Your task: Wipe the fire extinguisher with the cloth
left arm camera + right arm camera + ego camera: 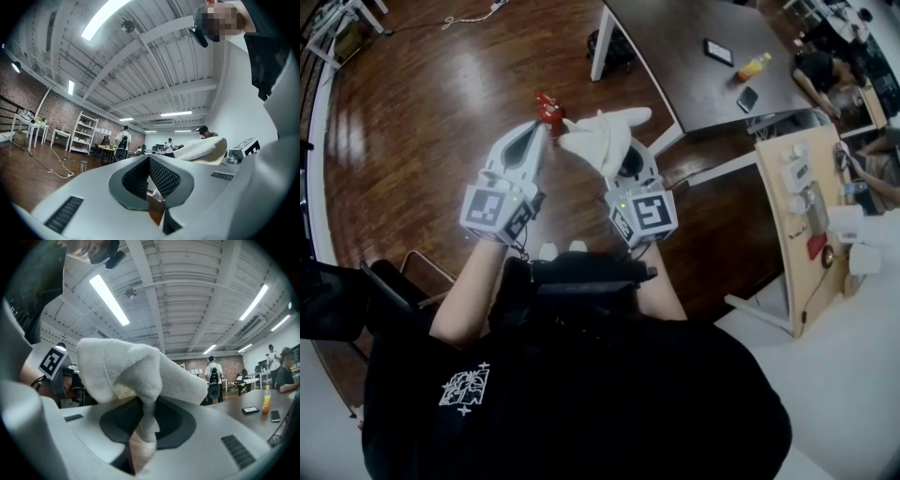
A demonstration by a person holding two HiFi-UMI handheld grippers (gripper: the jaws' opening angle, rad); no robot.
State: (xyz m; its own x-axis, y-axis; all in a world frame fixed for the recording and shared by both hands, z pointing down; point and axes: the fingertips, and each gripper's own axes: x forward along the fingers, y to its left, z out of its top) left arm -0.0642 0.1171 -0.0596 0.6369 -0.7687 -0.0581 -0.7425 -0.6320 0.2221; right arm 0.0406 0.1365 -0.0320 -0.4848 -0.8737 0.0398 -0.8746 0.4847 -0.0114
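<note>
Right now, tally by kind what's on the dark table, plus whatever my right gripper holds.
white cloth: 1
flat dark devices: 2
orange bottle: 1
Total: 4

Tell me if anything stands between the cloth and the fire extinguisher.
Nothing visible does. In the head view the cloth, clamped in the right hand-held gripper, shows right beside the red fire extinguisher.

A black short-sleeved T-shirt (581, 394) bears a small white print (465, 387) on its left chest. The pale grey, tapered left gripper (540, 129) and right gripper (623, 159) have dark mesh-textured pads (164, 177) and black-and-white marker cubes (497, 211).
</note>
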